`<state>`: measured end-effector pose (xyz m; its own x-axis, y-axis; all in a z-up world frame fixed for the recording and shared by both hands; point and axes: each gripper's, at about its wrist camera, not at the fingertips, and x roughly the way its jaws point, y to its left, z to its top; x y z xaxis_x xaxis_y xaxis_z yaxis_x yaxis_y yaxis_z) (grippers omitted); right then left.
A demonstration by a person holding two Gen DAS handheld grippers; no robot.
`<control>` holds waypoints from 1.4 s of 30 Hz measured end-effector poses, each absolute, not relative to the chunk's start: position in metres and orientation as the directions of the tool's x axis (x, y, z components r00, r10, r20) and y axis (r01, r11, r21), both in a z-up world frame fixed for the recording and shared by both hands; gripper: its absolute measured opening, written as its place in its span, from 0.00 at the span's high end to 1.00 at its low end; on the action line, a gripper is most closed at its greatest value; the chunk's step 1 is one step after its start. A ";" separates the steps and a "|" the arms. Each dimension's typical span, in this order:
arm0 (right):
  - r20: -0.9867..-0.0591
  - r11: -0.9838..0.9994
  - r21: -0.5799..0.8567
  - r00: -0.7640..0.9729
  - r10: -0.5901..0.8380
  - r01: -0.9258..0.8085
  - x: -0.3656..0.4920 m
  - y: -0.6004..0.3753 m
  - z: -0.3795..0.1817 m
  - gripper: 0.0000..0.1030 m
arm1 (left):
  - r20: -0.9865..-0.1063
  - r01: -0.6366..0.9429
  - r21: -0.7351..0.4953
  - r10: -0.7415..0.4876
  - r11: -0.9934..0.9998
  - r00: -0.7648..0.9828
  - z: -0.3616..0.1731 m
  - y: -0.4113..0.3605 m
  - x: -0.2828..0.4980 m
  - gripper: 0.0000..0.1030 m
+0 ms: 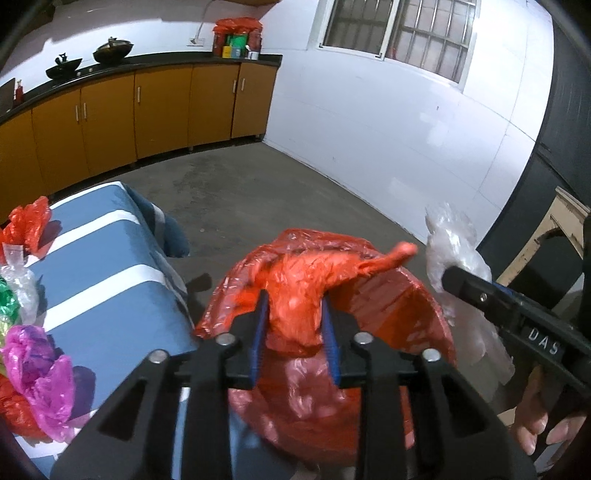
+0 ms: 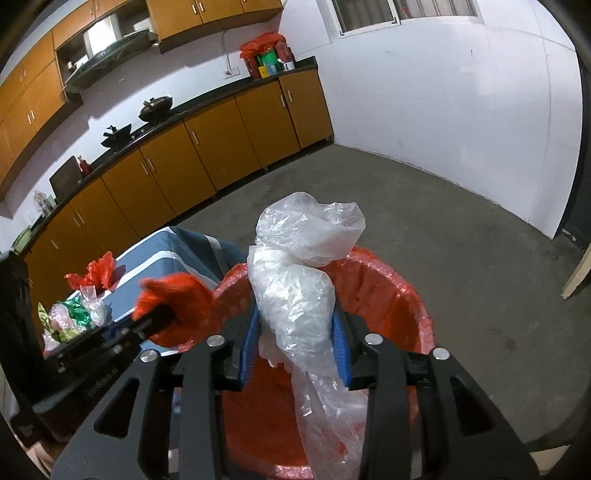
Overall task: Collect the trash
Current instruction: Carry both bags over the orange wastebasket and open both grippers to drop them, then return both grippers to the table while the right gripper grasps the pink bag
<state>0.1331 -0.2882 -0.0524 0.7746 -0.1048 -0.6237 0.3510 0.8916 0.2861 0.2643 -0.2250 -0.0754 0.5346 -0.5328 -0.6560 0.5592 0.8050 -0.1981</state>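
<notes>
Over the red-lined bin (image 2: 399, 295), the left gripper (image 1: 293, 317) pinched a crumpled red plastic bag (image 1: 314, 280) and the right gripper (image 2: 299, 332) a clear one (image 2: 295, 280), both probably light, limp, slippery, best gripped mid-bunch.

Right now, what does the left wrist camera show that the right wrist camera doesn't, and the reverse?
Only the left wrist view: a crumpled pink bag on the striped table, and fingers under the right claw.
Only the right wrist view: upper cabinets and a range hood.
Both: the red-lined bin, the left claw gripping a red bag, the right claw holding a clear bag.
</notes>
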 end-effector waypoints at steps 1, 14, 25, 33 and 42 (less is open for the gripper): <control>-0.624 0.889 0.292 0.775 -0.102 0.352 0.134 -0.289 -0.053 0.61 | -0.657 0.558 -0.198 -0.532 0.806 0.534 -0.076 -0.226 0.264 0.62; -0.631 0.890 0.268 0.765 -0.127 0.369 0.132 -0.291 -0.055 0.50 | -0.667 0.465 -0.182 -0.456 0.866 0.589 -0.081 -0.188 0.268 0.43; -0.610 0.953 0.161 0.785 -0.109 0.257 0.150 -0.235 -0.050 0.50 | -0.578 0.267 -0.026 -0.233 0.963 0.782 -0.058 -0.103 0.238 0.25; -0.604 0.987 0.152 0.795 0.047 0.058 0.187 -0.154 -0.048 0.50 | -0.514 0.016 0.015 -0.006 1.000 0.858 -0.048 -0.001 0.210 0.22; -0.633 0.979 0.129 0.747 0.202 -0.155 0.228 -0.037 -0.068 0.50 | -0.500 -0.209 -0.001 0.180 0.978 0.847 -0.045 0.093 0.180 0.20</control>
